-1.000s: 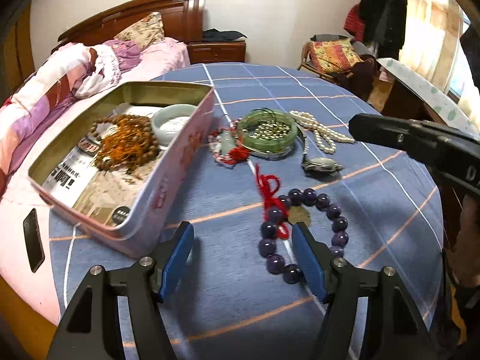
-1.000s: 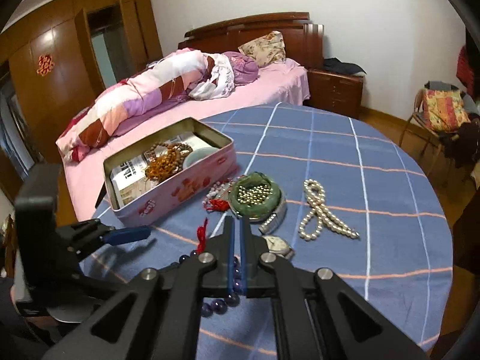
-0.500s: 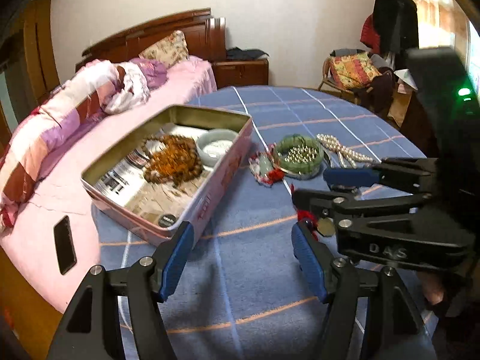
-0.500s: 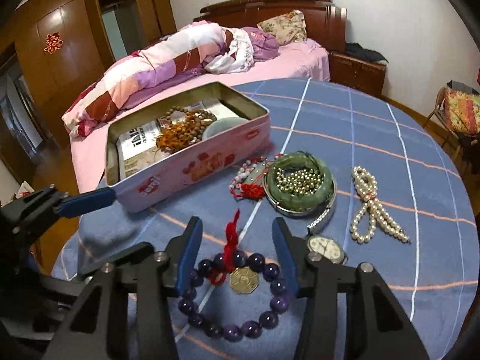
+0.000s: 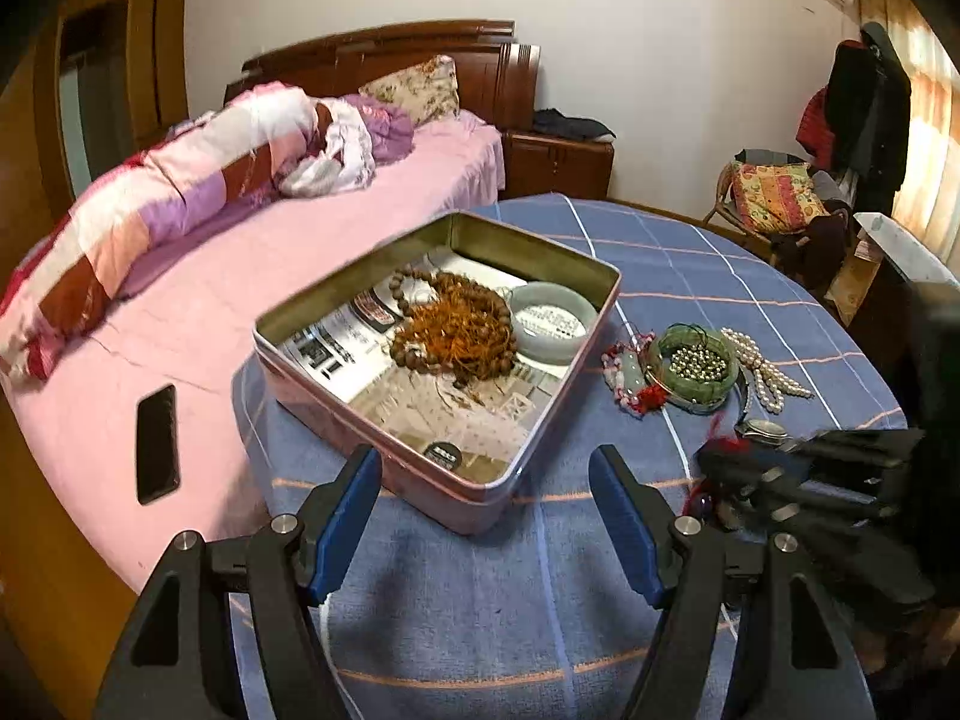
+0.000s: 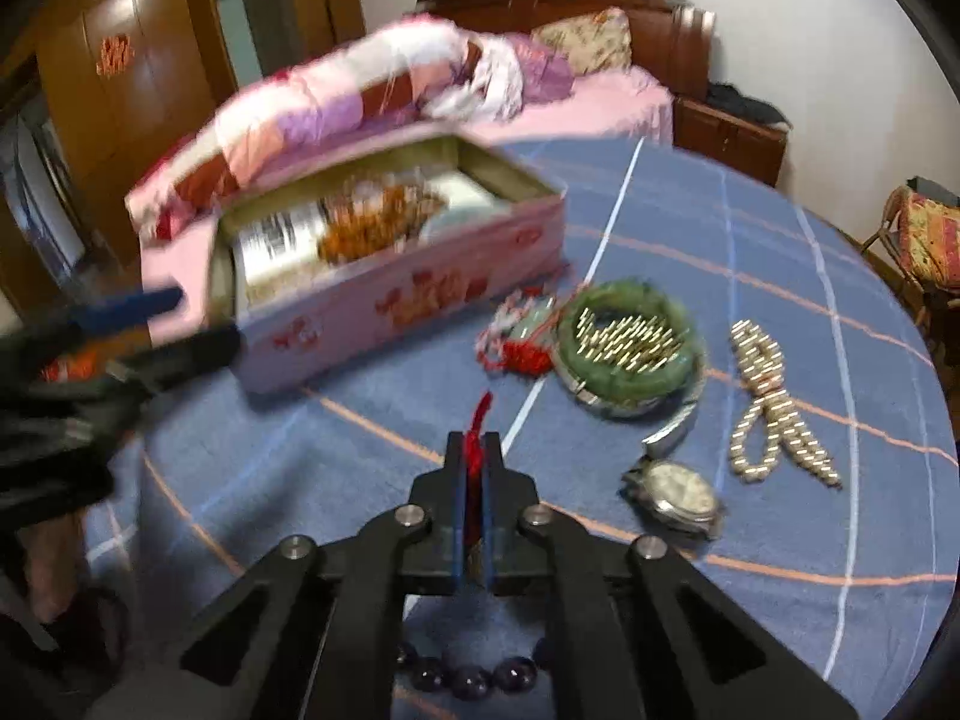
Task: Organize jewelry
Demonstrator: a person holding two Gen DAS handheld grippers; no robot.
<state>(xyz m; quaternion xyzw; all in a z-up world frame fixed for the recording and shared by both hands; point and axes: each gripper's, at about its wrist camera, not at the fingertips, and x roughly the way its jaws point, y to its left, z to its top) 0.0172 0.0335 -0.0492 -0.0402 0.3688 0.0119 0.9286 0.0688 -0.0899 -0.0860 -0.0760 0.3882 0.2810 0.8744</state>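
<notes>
Over blue tablecloth [image 6: 690, 228], right gripper [image 6: 474, 468] seemingly pinching purple-bead bracelet [image 6: 468, 675].

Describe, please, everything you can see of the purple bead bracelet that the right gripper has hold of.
The purple bead bracelet is a ring of dark, glossy round beads with a red tassel and a brass-coloured coin charm. The right gripper is shut on the tassel, which pokes up past its fingertips; the coin sits between the blue pads lower down. A few beads show beneath the gripper, over the blue checked tablecloth. The rest is hidden.
</notes>
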